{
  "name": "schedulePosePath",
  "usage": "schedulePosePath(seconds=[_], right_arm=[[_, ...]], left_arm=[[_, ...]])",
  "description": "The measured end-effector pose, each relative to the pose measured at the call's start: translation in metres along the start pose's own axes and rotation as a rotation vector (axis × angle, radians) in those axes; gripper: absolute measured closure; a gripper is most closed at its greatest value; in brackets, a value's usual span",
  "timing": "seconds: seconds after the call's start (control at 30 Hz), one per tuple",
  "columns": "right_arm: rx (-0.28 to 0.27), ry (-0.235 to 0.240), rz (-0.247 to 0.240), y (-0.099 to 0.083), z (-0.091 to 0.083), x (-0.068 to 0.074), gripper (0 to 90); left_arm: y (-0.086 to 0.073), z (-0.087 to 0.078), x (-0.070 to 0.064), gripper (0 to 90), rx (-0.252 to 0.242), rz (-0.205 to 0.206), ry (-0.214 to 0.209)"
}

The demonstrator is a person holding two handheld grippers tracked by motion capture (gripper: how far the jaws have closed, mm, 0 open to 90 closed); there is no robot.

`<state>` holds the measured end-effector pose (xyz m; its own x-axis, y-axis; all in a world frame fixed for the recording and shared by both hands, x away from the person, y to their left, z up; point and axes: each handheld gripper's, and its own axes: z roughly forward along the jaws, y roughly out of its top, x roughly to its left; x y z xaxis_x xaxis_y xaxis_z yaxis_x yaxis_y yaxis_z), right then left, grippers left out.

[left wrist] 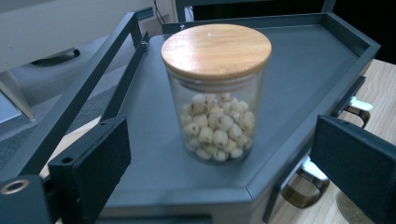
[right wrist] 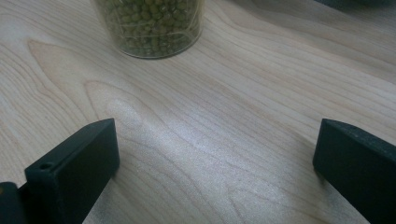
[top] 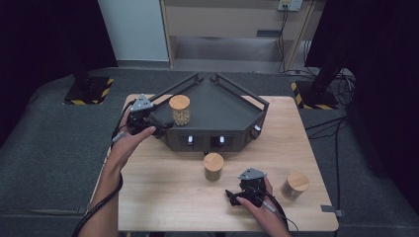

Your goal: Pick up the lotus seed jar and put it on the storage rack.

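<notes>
Jar of pale seeds [left wrist: 215,93] stands upright on the dark tray [top: 225,106], near the tray's left front corner, with its wooden lid [left wrist: 216,50] seated flat. Left gripper [top: 160,129] sits just outside that corner of the tray with its jaws spread wide and nothing between them, the jar framed in the gap but apart from both pads. Right gripper [top: 231,196] rests low over the table [right wrist: 224,140] in front of the tray, jaws likewise wide and empty, aimed at the jar of green beans [right wrist: 149,25] standing just ahead of the tray's front wall. To take that second jar well, I judge it best to centre the jaws on the glass below the lid, keep them level, and close gently so it stays upright
</notes>
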<state>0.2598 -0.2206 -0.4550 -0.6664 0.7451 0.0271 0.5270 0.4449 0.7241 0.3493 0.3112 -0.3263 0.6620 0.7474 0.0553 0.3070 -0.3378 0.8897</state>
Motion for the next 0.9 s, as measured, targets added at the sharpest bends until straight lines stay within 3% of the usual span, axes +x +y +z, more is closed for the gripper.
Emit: schedulePosePath(seconds=[0.1, 0.33, 0.53, 0.9], right_arm=[[0.0, 0.0, 0.0, 0.0, 0.0, 0.0, 0.4], [0.0, 0.0, 0.001, 0.0, 0.0, 0.0, 0.4], [0.001, 0.0, -0.002, 0.0, 0.0, 0.0, 0.3], [0.001, 0.0, -0.002, 0.0, 0.0, 0.0, 0.4]], left_arm=[[-0.003, -0.007, -0.005, 4.3, 0.009, 0.012, 0.005], [-0.018, -0.016, -0.018, 4.0, 0.019, -0.01, 0.018], [-0.025, -0.016, -0.03, 3.9, 0.078, 0.001, 0.006], [-0.037, -0.034, -0.047, 3.7, 0.084, -0.02, 0.019]])
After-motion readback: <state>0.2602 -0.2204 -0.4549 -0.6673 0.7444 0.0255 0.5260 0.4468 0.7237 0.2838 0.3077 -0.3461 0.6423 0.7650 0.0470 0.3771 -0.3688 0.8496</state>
